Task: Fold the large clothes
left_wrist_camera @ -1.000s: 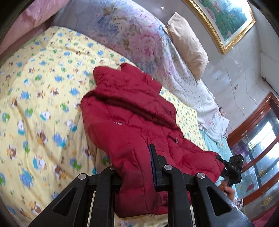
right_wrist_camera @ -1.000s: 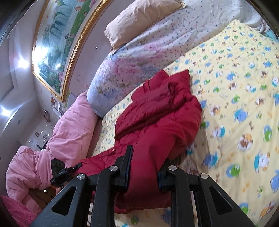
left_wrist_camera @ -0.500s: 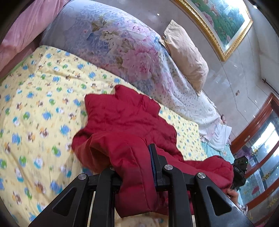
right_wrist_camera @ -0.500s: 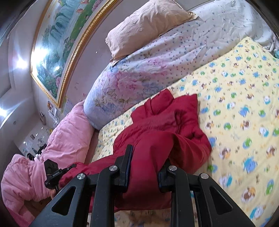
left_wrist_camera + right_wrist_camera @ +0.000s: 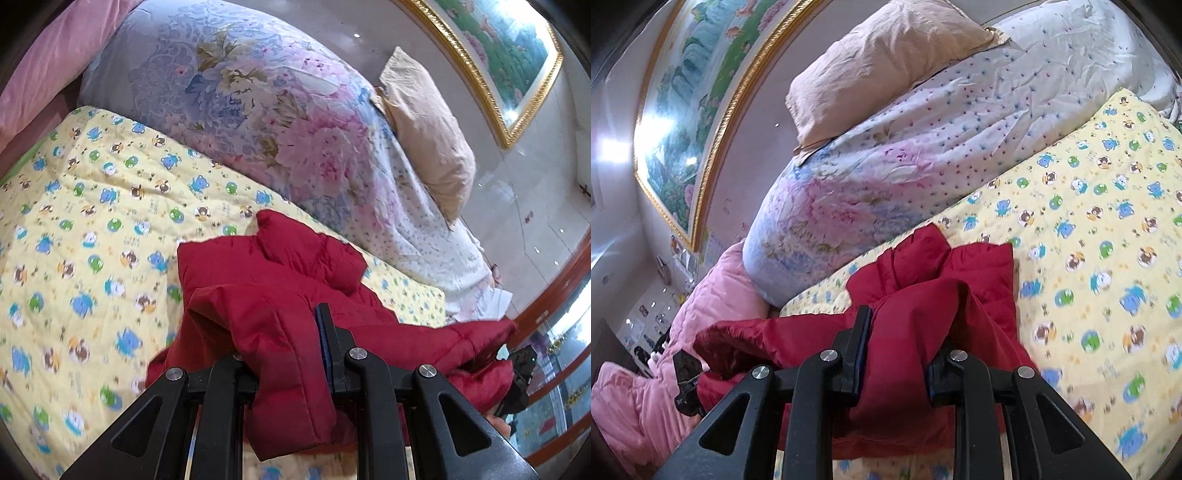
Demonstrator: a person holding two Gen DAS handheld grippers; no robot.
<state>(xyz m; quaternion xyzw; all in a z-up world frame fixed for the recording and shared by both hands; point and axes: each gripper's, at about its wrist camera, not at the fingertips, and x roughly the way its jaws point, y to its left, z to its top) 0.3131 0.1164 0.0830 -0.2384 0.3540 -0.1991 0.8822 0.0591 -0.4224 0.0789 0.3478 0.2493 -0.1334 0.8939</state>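
A red padded jacket (image 5: pixel 288 280) lies on the yellow cartoon-print bed sheet (image 5: pixel 92 221), its near edge lifted off the bed. My left gripper (image 5: pixel 284 354) is shut on the jacket's near hem; the cloth drapes over and hides its left finger. My right gripper (image 5: pixel 897 343) is shut on another part of the jacket (image 5: pixel 923 295), with cloth bunched between its fingers. The right gripper also shows in the left wrist view (image 5: pixel 517 373), and the left gripper in the right wrist view (image 5: pixel 687 373), each at an end of the stretched hem.
A floral duvet (image 5: pixel 258 103) is rolled along the far side of the bed, with a tan pillow (image 5: pixel 428 125) on it. A pink quilt (image 5: pixel 665 369) lies at the left. A gold-framed painting (image 5: pixel 701 92) hangs on the wall. The sheet (image 5: pixel 1108 258) extends right.
Both grippers have risen and carried the jacket's near hem up and toward its collar. The jacket now looks shorter and more bunched on the sheet.
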